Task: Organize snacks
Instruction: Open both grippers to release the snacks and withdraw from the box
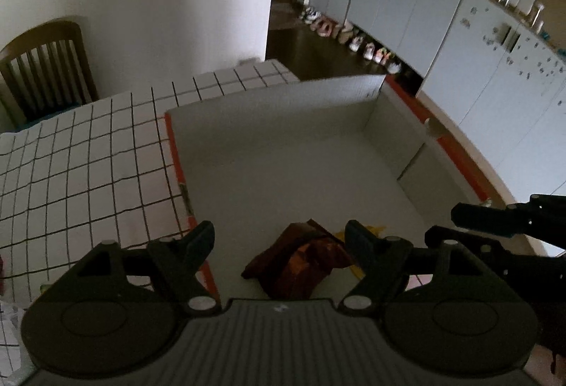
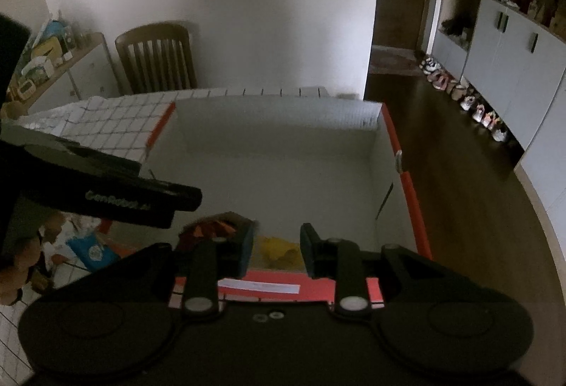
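A large white box with an orange rim (image 1: 283,166) sits on the checked tablecloth (image 1: 88,156); it also shows in the right wrist view (image 2: 269,166). A dark red-brown snack packet (image 1: 300,262) lies on the box floor by its near wall, with a yellow packet (image 1: 375,229) behind it. My left gripper (image 1: 279,241) is open and empty, just above the brown packet. My right gripper (image 2: 276,248) is open and empty over the near rim, with the yellow packet (image 2: 279,249) between its fingers and below them. The brown packet (image 2: 208,228) lies to its left.
Loose snack packets (image 2: 85,244) lie on the table left of the box. A wooden chair (image 2: 155,57) stands at the table's far side. Cabinets (image 1: 442,25) and a row of shoes (image 1: 353,39) line the right wall. The left gripper's body (image 2: 106,188) crosses the right view.
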Demonstrator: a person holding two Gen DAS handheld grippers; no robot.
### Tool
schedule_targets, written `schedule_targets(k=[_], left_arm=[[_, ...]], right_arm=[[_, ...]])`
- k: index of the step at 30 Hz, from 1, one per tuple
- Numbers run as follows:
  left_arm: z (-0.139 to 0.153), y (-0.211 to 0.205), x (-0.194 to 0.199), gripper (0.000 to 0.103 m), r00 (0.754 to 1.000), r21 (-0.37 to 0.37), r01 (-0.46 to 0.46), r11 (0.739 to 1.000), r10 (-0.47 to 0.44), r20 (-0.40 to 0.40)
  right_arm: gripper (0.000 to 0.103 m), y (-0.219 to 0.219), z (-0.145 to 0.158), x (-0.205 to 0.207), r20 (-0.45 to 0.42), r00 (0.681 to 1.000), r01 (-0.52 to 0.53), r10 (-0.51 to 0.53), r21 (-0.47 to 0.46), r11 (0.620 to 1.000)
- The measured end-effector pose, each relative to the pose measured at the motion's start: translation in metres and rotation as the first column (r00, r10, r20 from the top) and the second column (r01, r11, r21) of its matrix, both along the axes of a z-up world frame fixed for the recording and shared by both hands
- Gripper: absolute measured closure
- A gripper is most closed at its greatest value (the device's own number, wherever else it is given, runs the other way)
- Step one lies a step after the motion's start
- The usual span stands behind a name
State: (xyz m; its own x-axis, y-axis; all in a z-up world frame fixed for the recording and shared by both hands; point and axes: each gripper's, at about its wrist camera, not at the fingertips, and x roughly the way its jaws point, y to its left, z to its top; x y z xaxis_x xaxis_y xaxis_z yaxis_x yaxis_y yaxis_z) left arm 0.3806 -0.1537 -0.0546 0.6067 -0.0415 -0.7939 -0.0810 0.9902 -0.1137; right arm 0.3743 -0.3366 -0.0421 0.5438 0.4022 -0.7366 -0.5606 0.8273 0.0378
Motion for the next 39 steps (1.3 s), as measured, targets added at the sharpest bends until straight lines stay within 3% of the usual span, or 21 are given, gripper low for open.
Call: schedule_targets(k=[8, 15, 25, 27, 29, 30, 32, 39], left_arm=[[0.027, 0.017, -0.040, 0.022, 0.994, -0.038, 0.050, 0.998, -0.046, 0.095], [0.048, 0.036, -0.085, 0.018, 0.981, -0.012, 0.093, 0.996, -0.089, 0.171], [0.061, 0.078, -0.146, 0.010, 0.970, -0.028, 0.111, 0.993, -0.102, 0.222], [0.061, 0.089, -0.157, 0.010, 0.969, -0.029, 0.102, 0.994, -0.093, 0.230], [0.062, 0.100, -0.168, 0.002, 0.968, -0.030, 0.089, 0.996, -0.079, 0.237], [0.062, 0.106, -0.173, 0.001, 0.967, -0.038, 0.079, 0.996, -0.067, 0.244], [0.062, 0.119, -0.183, 0.001, 0.966, -0.053, 0.063, 0.997, -0.048, 0.254], [0.061, 0.159, -0.216, 0.000, 0.951, -0.045, -0.004, 0.999, 0.018, 0.309]], right_arm=[[0.074, 0.004, 0.023, -0.031, 0.075, 0.996, 0.047, -0.047, 0.014, 0.999], [0.073, 0.018, 0.037, -0.064, 0.109, 0.991, 0.072, -0.076, 0.041, 0.997], [0.069, 0.040, 0.046, -0.106, 0.153, 0.984, 0.087, -0.097, 0.069, 0.994], [0.059, 0.043, 0.047, -0.113, 0.154, 0.983, 0.091, -0.103, 0.082, 0.992], [0.030, 0.048, 0.048, -0.121, 0.161, 0.981, 0.094, -0.109, 0.099, 0.991], [0.003, 0.050, 0.049, -0.124, 0.168, 0.979, 0.095, -0.112, 0.103, 0.990], [0.002, 0.056, 0.051, -0.134, 0.203, 0.972, 0.097, -0.116, 0.101, 0.990], [0.000, 0.079, 0.048, -0.155, 0.204, 0.975, 0.063, -0.086, 0.121, 0.991]])
